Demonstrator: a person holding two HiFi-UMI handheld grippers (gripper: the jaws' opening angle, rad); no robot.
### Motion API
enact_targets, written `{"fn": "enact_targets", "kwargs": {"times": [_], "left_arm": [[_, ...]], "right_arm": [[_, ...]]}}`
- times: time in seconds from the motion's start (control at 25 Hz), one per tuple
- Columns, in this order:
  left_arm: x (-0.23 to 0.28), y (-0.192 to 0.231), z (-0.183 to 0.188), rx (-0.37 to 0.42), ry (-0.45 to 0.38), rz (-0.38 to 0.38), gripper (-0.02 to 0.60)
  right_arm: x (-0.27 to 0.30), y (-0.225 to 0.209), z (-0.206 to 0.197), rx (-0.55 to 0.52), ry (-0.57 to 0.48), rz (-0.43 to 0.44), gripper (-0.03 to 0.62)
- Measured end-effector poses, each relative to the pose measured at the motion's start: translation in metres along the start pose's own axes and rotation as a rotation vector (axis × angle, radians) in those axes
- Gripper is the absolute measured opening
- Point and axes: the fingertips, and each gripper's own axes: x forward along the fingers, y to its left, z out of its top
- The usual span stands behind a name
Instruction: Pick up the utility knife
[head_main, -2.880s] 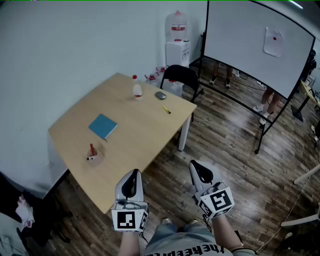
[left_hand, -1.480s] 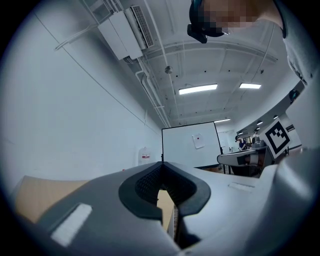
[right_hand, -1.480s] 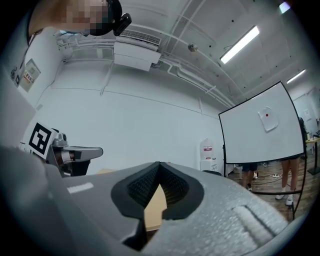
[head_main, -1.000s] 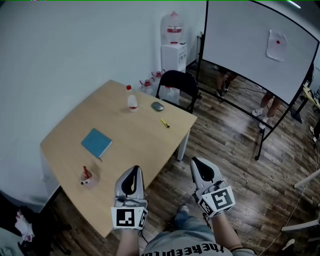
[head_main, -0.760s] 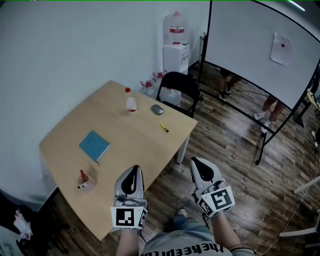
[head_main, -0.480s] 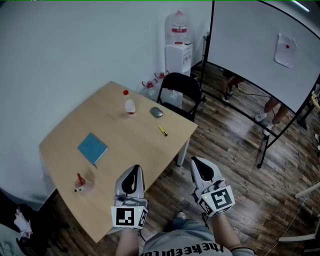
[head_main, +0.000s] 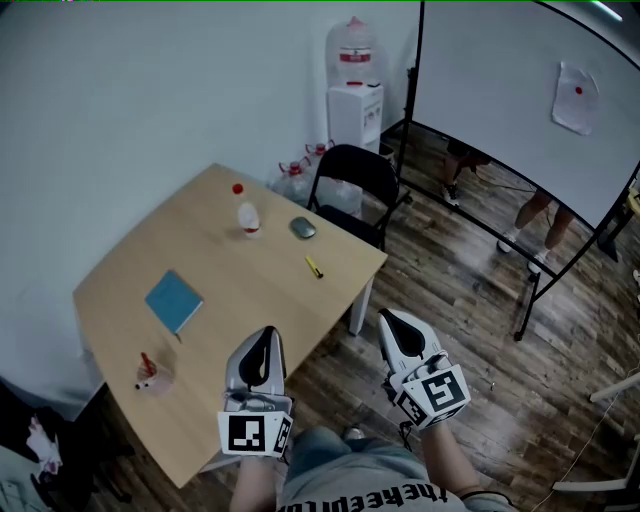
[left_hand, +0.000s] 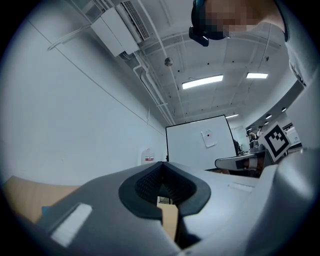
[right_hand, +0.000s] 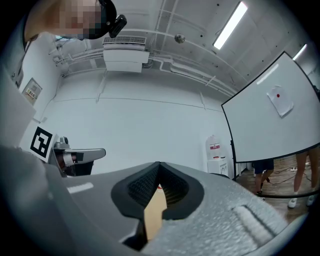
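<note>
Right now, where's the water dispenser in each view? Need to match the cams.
Head view: water dispenser at top centre, against the wall behind the table.
Left gripper view: water dispenser small, just left of centre.
Right gripper view: water dispenser right of centre, by the wall.
Shared landmark: the whiteboard stands right of it in all three.

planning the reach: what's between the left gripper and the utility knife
Nothing stands in the way: in the head view only bare table lies between the left gripper and the utility knife.
</note>
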Motion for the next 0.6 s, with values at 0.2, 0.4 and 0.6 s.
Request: {"fn": "enact_targets", "kwargs": {"times": [0.2,0.4,0.6], "left_arm": [[0.012,0.001,-0.006,0.007,0.017,0.012,0.02],[0.027,0.016,-0.015,0.002,0.029,0.025,0.02],[0.051,0.029,-0.017,0.007,0.027,0.019,0.02]], "right_arm": [[0.011,-0.009,-0.007,0.007,0.022,0.021,0.002],[0.034,-0.014,-0.015,0.012,0.037,0.035,0.002],[0.059,-0.025,-0.016,0.006,0.043,0.031,0.002]]}}
